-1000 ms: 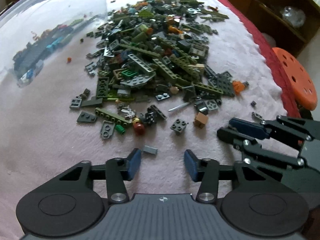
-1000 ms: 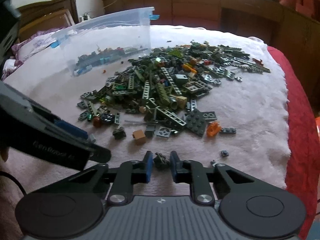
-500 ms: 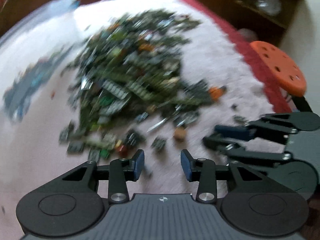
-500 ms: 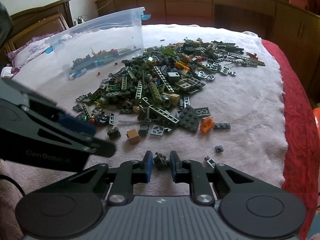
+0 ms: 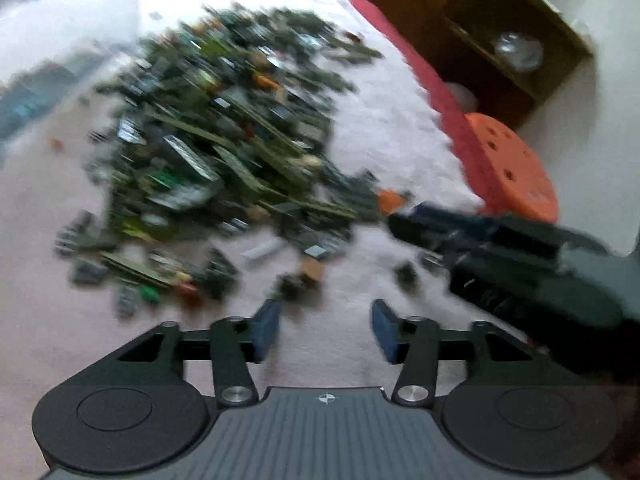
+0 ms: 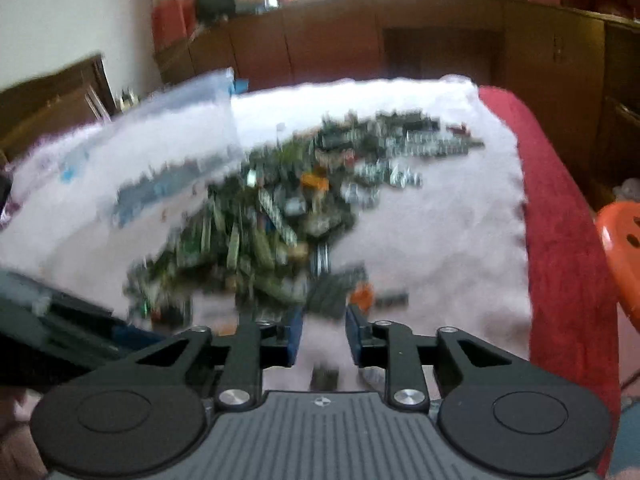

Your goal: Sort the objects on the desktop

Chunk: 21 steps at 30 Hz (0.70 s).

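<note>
Both views are blurred. Your left tool is spread wide and grips nothing; your right tool is parted too, a small dark piece loose beneath it. Most bricks sit heaped on the bed; a few lie inside the clear bin, so much sorting remains.

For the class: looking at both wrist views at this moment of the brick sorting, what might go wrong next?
1. The right gripper is open with a small dark piece lying below it, so that piece may go unsorted.
2. The left gripper and the right gripper are close together near the brick pile; they might collide.
</note>
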Each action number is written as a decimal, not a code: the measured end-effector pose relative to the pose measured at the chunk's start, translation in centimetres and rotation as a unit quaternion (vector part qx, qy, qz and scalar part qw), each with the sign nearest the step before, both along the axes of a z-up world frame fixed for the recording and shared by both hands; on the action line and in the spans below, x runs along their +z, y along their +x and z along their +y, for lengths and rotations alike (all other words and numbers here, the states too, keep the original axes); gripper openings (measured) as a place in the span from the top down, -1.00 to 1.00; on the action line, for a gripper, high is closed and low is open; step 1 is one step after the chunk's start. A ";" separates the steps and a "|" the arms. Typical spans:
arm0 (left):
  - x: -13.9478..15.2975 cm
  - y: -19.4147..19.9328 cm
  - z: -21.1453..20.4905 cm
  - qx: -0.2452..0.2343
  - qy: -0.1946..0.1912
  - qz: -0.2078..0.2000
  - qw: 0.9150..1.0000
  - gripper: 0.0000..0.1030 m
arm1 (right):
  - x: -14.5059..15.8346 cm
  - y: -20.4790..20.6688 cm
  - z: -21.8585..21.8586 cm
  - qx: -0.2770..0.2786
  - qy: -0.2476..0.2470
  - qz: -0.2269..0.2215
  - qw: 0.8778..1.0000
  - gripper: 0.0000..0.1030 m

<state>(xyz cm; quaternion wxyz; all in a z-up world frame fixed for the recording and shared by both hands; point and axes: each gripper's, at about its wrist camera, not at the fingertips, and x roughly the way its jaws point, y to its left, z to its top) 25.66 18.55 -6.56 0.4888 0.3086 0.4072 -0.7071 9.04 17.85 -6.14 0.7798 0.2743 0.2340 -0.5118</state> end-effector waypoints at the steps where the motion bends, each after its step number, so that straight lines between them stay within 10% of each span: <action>1: 0.1 0.3 0.0 0.016 -0.006 -0.012 1.000 -0.37 | 0.0 0.4 -0.6 0.015 -0.004 0.005 1.000 0.29; 16: 0.1 1.1 -0.2 0.055 -0.032 -0.082 0.995 -0.41 | -1.3 2.4 1.1 0.179 0.063 0.066 0.980 0.79; 18: 0.2 0.6 0.0 0.041 -0.038 -0.085 0.995 -0.41 | -0.8 1.7 2.4 0.186 0.069 0.068 0.978 0.72; 21: 0.1 -0.8 0.4 -0.002 -0.046 -0.093 0.995 -0.41 | 0.0 -0.7 3.8 0.128 0.060 0.047 0.989 -0.02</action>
